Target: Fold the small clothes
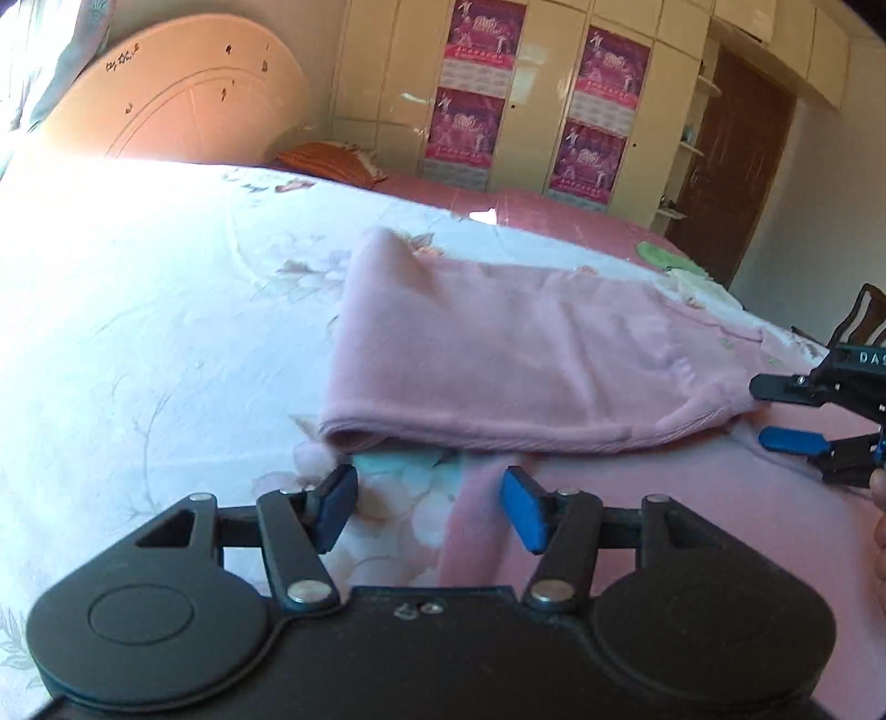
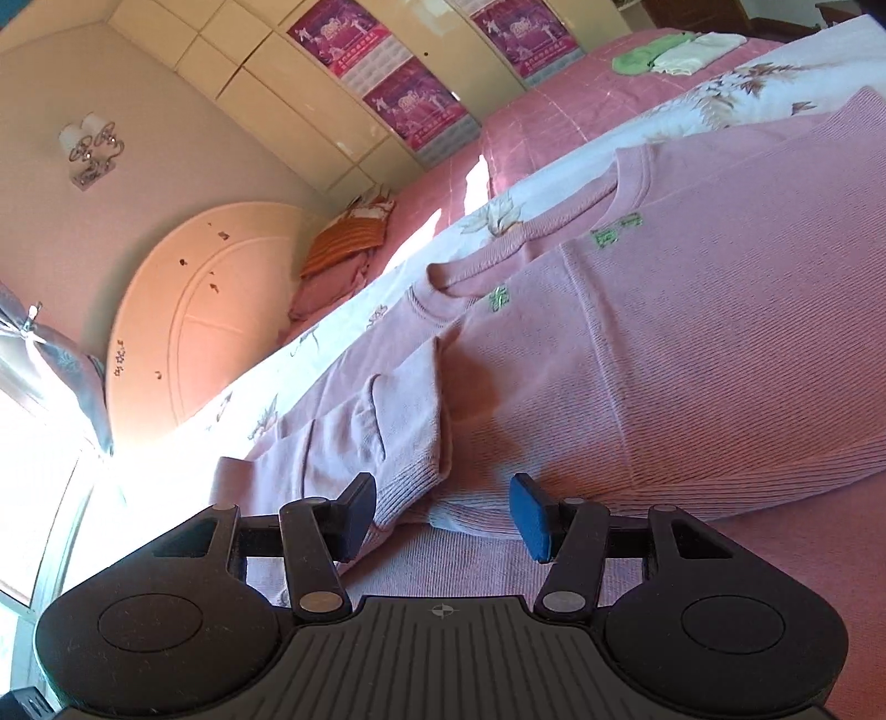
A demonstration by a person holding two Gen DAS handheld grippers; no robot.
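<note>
With both my grippers, left and right, open and empty, the sweater lies part-folded on the bed; I judge another fold comes next: pinch its hem.

One pink sweater, four posters.

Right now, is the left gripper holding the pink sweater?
No, the left gripper is open, its blue pads apart above the bedsheet, short of the pink sweater.
</note>
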